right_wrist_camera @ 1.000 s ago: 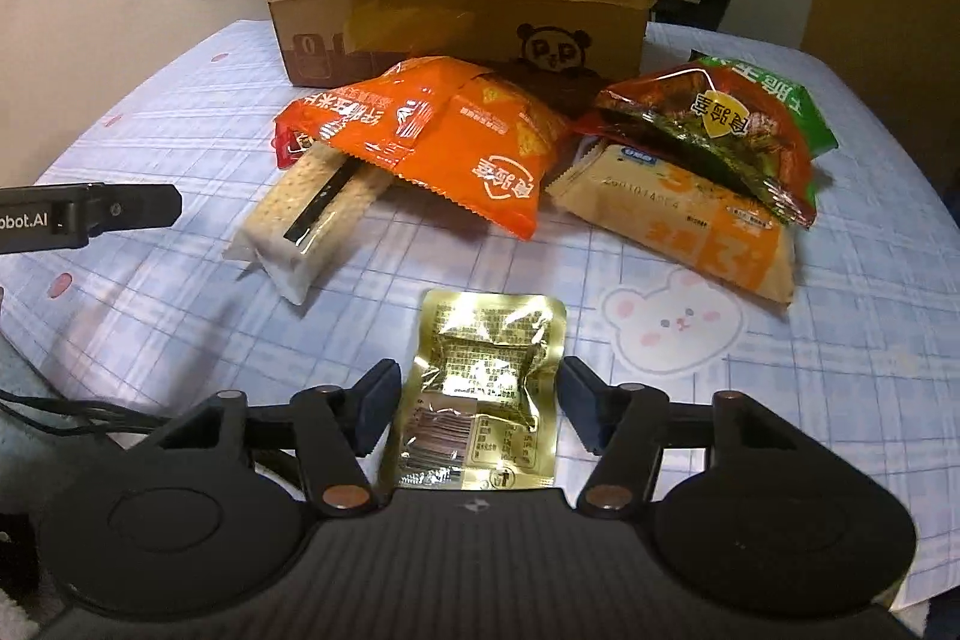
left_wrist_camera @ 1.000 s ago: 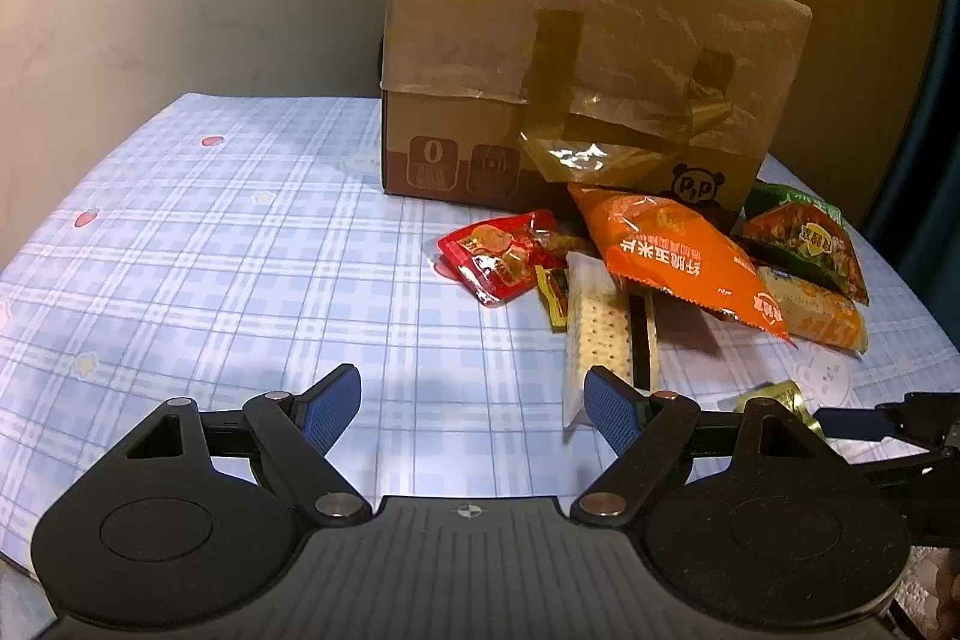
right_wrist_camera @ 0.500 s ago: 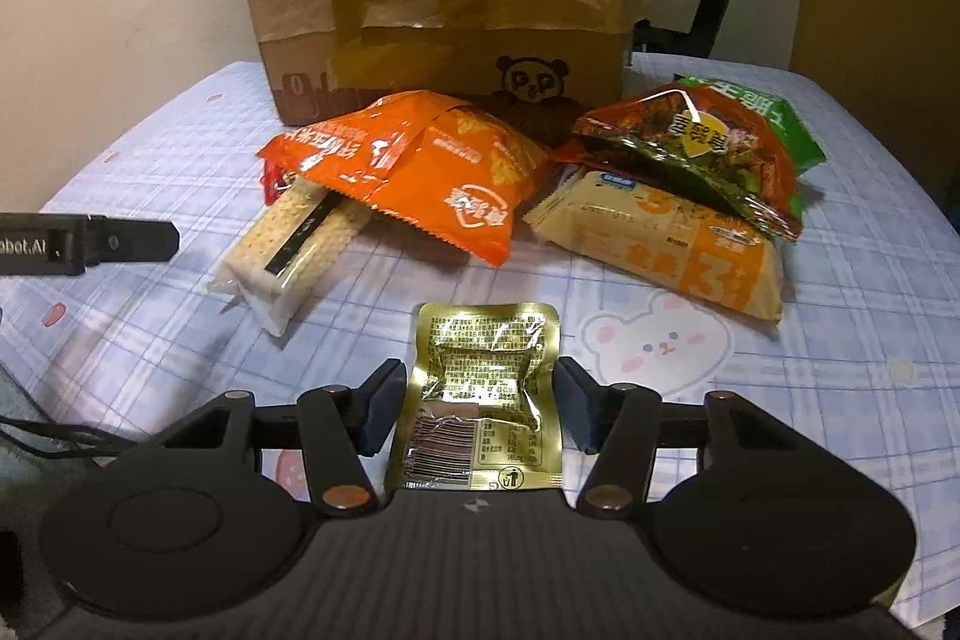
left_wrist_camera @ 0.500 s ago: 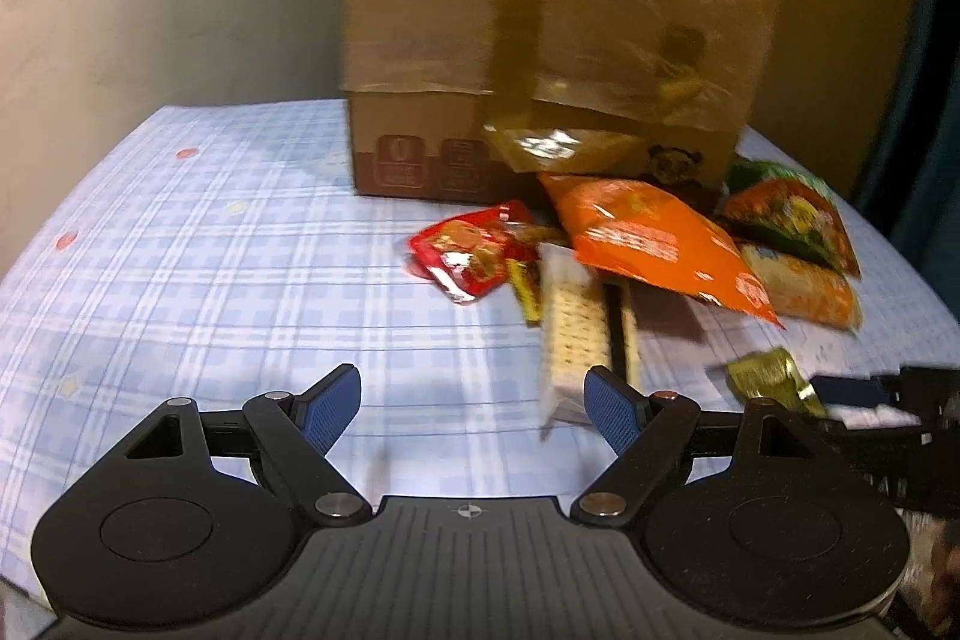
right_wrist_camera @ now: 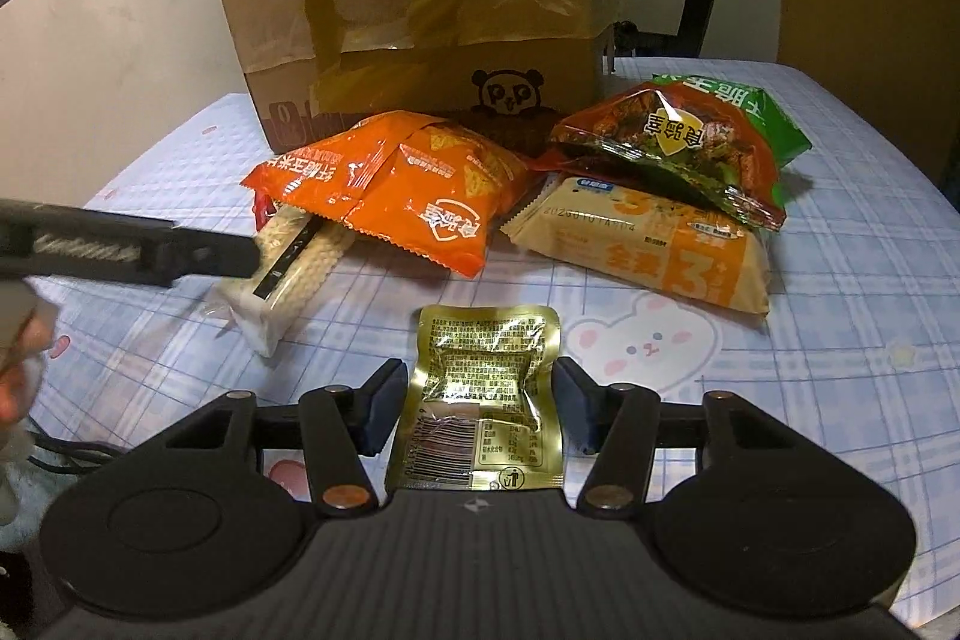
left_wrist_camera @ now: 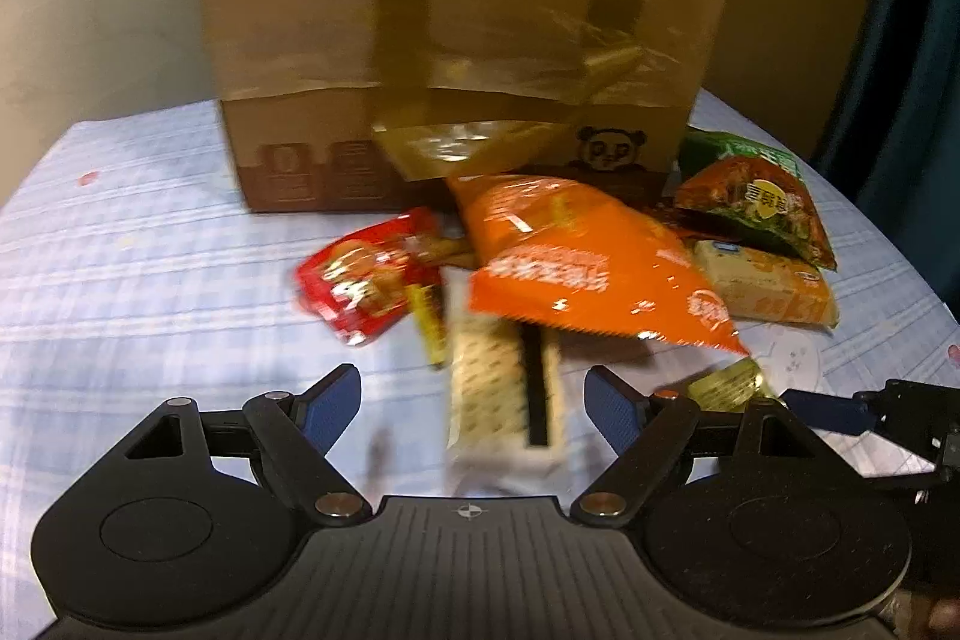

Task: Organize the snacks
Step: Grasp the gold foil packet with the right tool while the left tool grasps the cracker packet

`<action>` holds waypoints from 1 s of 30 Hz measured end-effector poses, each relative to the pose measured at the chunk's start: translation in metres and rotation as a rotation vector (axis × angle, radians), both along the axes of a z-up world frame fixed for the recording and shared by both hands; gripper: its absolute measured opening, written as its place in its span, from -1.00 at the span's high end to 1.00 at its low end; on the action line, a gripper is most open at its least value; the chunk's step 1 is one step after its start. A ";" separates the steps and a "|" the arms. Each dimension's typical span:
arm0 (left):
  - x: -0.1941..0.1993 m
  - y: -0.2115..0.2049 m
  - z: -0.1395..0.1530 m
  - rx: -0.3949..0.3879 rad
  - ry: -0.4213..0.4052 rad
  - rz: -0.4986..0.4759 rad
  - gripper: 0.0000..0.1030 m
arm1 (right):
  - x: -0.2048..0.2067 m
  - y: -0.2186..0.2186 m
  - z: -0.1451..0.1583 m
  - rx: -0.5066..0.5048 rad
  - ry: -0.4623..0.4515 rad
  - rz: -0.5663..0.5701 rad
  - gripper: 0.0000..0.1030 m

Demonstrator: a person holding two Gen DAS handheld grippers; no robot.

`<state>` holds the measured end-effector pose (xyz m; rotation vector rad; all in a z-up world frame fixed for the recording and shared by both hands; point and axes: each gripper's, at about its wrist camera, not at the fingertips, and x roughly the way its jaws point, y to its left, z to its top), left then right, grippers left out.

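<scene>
Far on the table, the cardboard box [right_wrist_camera: 420, 10] backs the snack heap. The left gripper [left_wrist_camera: 474, 400], wide, straddles the cracker pack [left_wrist_camera: 504, 394] untouched. The right gripper [right_wrist_camera: 474, 409] brackets the gold sachet [right_wrist_camera: 483, 388], contact unclear; its flat foil may slip out.

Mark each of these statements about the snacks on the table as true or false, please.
1. The gold packet lies between the right gripper fingers. True.
2. The orange bag lies partly over the cracker pack. True.
3. The left gripper holds the red packet. False: its fingers are open and hold nothing.
4. The cardboard box lies flat on its side. False: it stands upright behind the snacks.
</scene>
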<state>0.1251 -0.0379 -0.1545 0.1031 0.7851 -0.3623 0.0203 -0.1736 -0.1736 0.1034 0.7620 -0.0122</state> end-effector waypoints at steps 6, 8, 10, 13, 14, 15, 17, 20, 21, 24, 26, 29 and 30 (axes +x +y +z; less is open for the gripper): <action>0.011 -0.024 -0.016 0.076 -0.013 -0.015 -0.62 | -0.001 -0.001 0.000 0.002 -0.003 0.002 -0.09; 0.017 -0.026 -0.019 0.083 -0.017 -0.003 -0.61 | -0.001 0.000 0.000 0.001 -0.005 0.002 -0.09; 0.023 -0.027 -0.023 0.080 -0.016 0.004 -0.60 | -0.001 -0.001 -0.001 0.000 -0.007 0.002 -0.09; 0.026 -0.028 -0.027 0.090 -0.007 0.004 -0.39 | -0.001 -0.001 -0.001 0.001 -0.008 0.001 -0.09; 0.024 -0.028 -0.029 0.098 -0.004 0.002 -0.30 | 0.000 -0.001 -0.001 0.001 -0.009 0.001 -0.09; 0.022 -0.026 -0.029 0.092 -0.009 -0.007 -0.11 | 0.000 -0.001 -0.001 0.001 -0.008 0.001 -0.09; 0.016 -0.021 -0.028 0.080 -0.018 -0.014 0.03 | 0.000 -0.001 -0.001 0.000 -0.009 0.001 -0.09; 0.007 -0.013 -0.026 0.077 -0.025 -0.010 0.04 | 0.000 -0.001 -0.001 -0.001 -0.011 0.001 -0.10; 0.005 -0.009 -0.025 0.063 -0.027 -0.002 0.04 | 0.000 -0.001 -0.001 -0.001 -0.011 0.001 -0.10; 0.001 0.008 -0.017 0.003 -0.026 0.037 0.04 | 0.001 -0.001 -0.001 0.000 -0.013 0.001 -0.12; 0.000 0.018 -0.012 -0.032 -0.039 0.059 0.04 | 0.001 0.000 -0.002 -0.009 -0.015 0.001 -0.12; -0.009 0.030 -0.005 -0.072 -0.063 0.090 0.04 | 0.002 0.000 -0.003 -0.009 -0.018 0.001 -0.12; -0.012 0.034 -0.004 -0.083 -0.067 0.104 0.04 | 0.001 -0.002 -0.003 -0.002 -0.020 0.000 -0.11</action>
